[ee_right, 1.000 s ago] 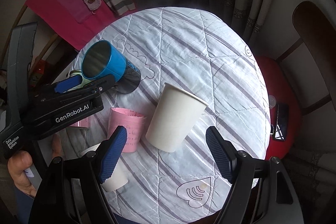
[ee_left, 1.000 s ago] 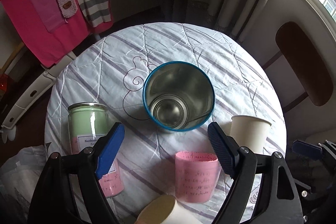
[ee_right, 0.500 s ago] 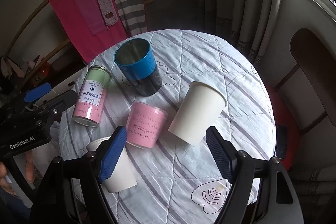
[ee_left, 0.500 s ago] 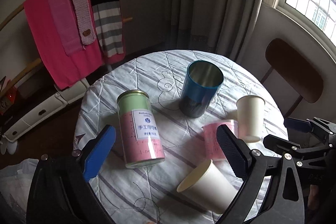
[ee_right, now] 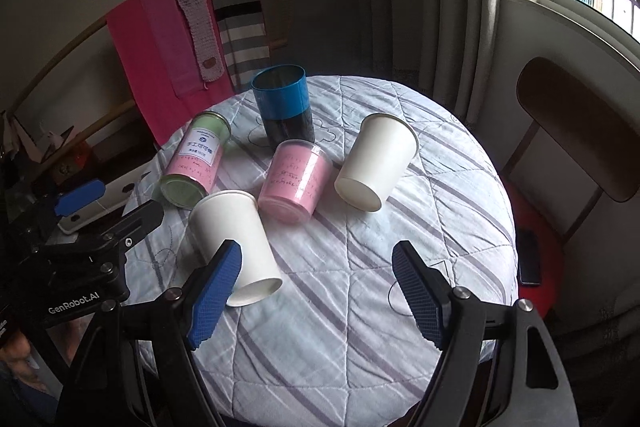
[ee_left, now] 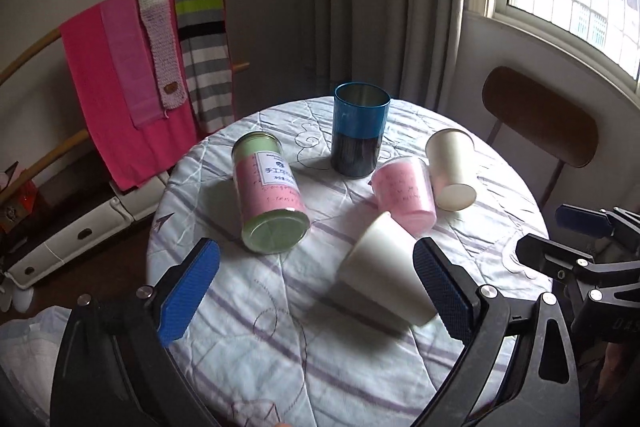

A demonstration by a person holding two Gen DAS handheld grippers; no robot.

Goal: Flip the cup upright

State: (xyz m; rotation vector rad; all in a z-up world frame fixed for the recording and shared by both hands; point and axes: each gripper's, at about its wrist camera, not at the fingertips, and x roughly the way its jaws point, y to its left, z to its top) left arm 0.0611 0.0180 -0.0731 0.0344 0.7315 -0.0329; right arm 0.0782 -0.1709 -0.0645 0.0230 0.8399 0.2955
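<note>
On the round quilted table a blue and black metal cup stands upright at the far side. A pink cup stands in front of it, beside a white paper cup. A second white paper cup is nearest the front; whether it stands or lies I cannot tell. My left gripper is open and empty, near that cup. My right gripper is open and empty above the table's front.
A green and pink tin stands at the table's left. A rack with pink and striped cloths is behind on the left. A wooden chair stands at the right, under a window. Curtains hang behind.
Both grippers have drawn back and tilted up from the table, so the cups now look farther off. The blue cup, earlier seen from above, stands alone. Both grippers stay open.
</note>
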